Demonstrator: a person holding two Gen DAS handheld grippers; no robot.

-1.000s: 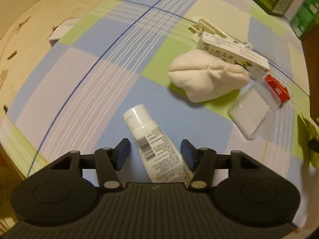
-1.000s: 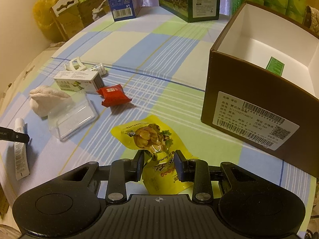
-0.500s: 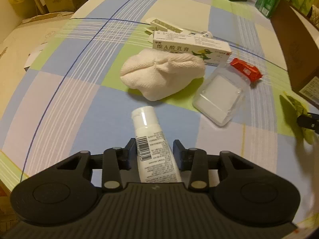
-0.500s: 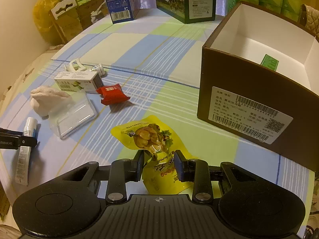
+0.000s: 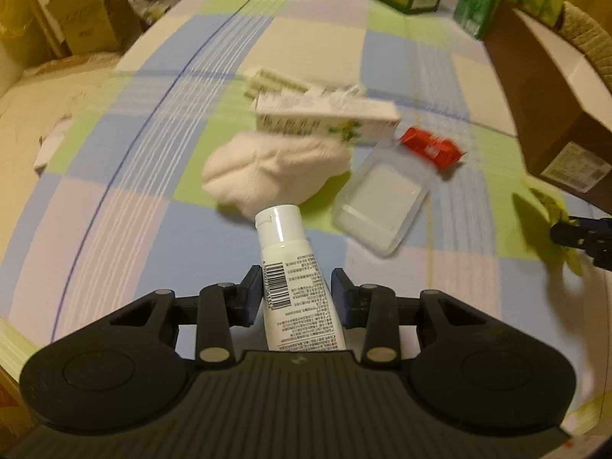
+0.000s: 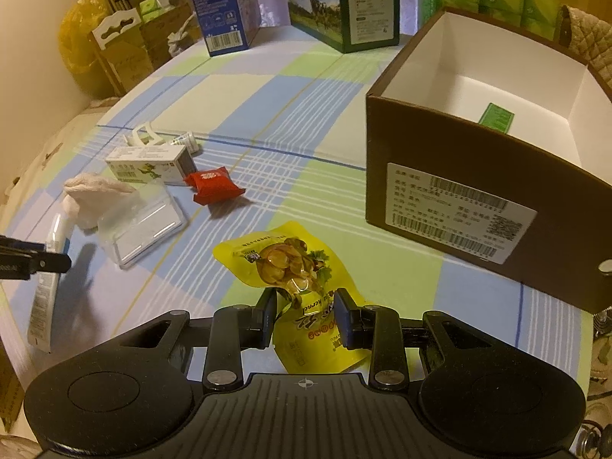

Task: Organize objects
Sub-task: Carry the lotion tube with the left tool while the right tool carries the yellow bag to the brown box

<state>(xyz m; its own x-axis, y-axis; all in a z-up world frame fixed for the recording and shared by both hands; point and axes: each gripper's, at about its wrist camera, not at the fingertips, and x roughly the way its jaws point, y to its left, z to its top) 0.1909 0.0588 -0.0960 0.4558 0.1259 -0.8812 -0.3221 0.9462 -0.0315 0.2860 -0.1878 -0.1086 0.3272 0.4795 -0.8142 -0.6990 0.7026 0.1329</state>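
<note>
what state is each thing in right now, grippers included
left gripper: shut on the white plastic tube, cap on
right gripper: shut on the yellow snack pouch, sealed
brown cardboard box: open at the top, a green item inside
clear plastic case: lying flat
red snack packet: sealed, lying flat
white cloth: bunched up

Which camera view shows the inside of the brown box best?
The right wrist view: the brown box shows its open top, white inner walls and a green item inside. The left wrist view catches only its outer corner, blurred.
</note>
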